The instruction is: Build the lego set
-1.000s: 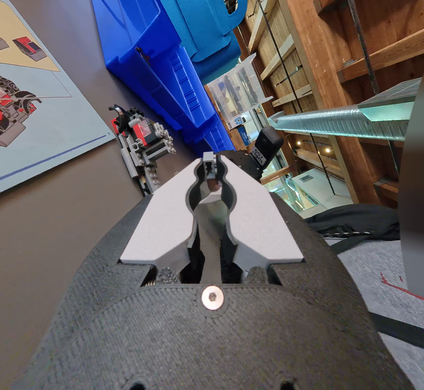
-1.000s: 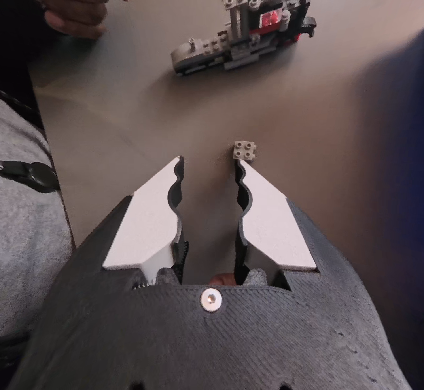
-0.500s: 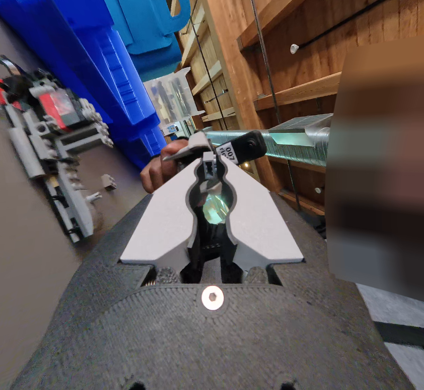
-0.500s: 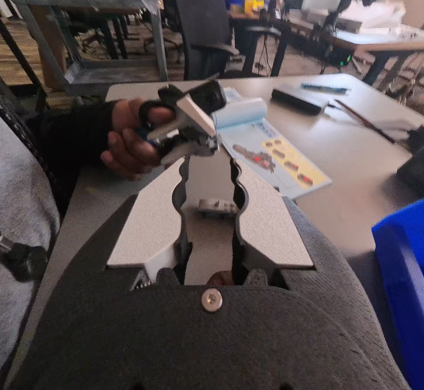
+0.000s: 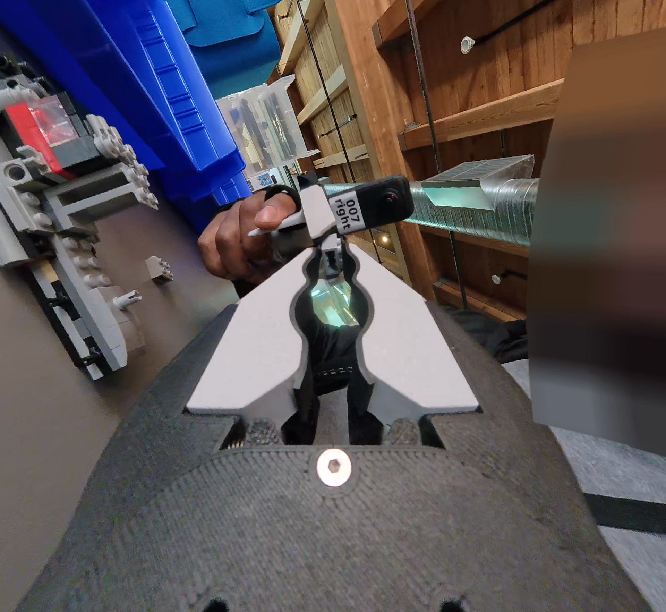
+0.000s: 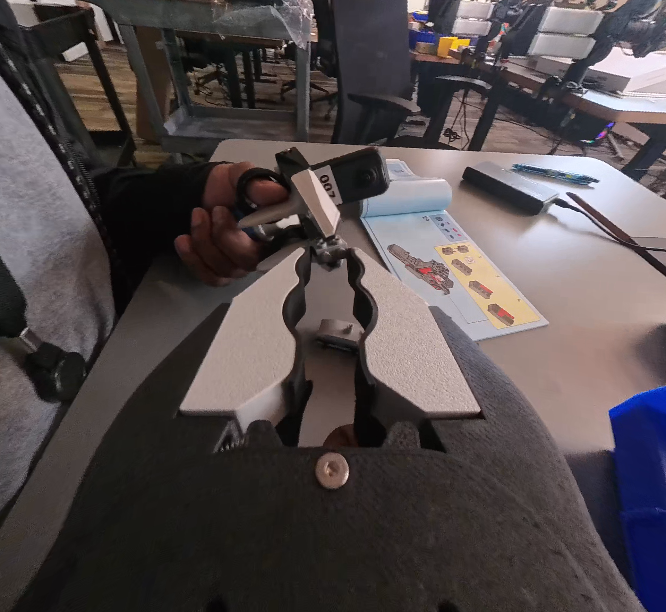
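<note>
My left gripper [image 5: 333, 256] is shut on a small grey lego piece [image 5: 331, 265] and holds it in the air. My right gripper [image 6: 328, 252] meets it tip to tip; its jaws are closed in on the same grey piece [image 6: 328, 248]. A hand holds each gripper. The part-built grey, black and red lego model [image 5: 61, 198] lies on the brown table at the left, and shows through my right fingers' gap [image 6: 337, 337]. A loose grey 2x2 brick [image 5: 158, 270] lies on the table beside the model.
Blue bins [image 5: 119, 54] stand behind the model, and a bin corner [image 6: 641, 486] shows at the right. The open instruction booklet [image 6: 450, 270], a black power bank [image 6: 508, 191] and a pen [image 6: 555, 173] lie farther back. A person's grey clothing is at the near edge. The grippers are tip to tip, or close to it.
My right gripper lifted off the table, leaving the 2x2 brick there, and came up to the left gripper's piece; its jaws narrowed. The left gripper turned toward it, still shut.
</note>
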A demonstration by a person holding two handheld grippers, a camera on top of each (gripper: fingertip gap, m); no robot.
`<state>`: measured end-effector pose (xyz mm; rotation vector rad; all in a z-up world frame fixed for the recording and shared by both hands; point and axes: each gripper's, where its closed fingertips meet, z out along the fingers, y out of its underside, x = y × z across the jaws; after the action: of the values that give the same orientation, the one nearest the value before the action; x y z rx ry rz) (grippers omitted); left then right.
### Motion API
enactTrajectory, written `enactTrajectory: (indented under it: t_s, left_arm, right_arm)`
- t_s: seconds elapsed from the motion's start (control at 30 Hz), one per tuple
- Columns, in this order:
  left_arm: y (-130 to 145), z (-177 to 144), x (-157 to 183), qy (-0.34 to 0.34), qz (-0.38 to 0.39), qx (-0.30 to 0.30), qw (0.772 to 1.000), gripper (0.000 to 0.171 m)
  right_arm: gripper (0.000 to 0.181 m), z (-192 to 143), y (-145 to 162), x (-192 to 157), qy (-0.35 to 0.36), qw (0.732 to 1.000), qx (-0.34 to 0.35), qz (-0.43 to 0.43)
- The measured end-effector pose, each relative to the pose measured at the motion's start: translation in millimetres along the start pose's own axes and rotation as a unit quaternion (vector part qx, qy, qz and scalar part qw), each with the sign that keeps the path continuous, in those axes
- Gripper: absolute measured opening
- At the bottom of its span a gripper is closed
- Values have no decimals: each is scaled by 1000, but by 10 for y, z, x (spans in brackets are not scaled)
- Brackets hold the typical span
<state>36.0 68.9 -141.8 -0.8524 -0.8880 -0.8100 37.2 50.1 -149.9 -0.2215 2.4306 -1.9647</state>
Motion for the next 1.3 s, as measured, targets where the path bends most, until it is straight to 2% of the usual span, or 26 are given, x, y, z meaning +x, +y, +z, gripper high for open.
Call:
enactTrajectory:
  t_s: [0.3,0.5,0.6,0.7,0.8,0.93,1.13,1.3]
  left_arm:
    - [118,33,13,0,6,-34,999,11]
    - [137,44,24,3,10,-38,999,10]
    - [79,21,29,3,16,-21,1000,10]
    - [7,-30,-9,-18,27,-4,999,10]
    - [-35,-69,-73,-55,47,6,997,10]
    - [-26,-43,-156,-85,48,12,995,10]
    - [125,71,-301,-122,37,-2,992,11]
    - [172,88,-357,-146,47,-10,988,11]
  right_arm:
    - [21,-89,26,-113,-99,994,-41,-9]
    - [21,-102,22,-132,-133,990,-49,-9]
    - [26,-95,36,-69,-102,994,-51,-2]
    - [35,-224,138,-13,-54,996,-72,15]
    - [36,-500,414,60,12,990,-132,48]
    - [35,-840,876,166,96,965,-220,103]
    - [34,-872,1207,160,109,946,-267,145]
    - [25,-775,1297,129,89,944,-287,136]
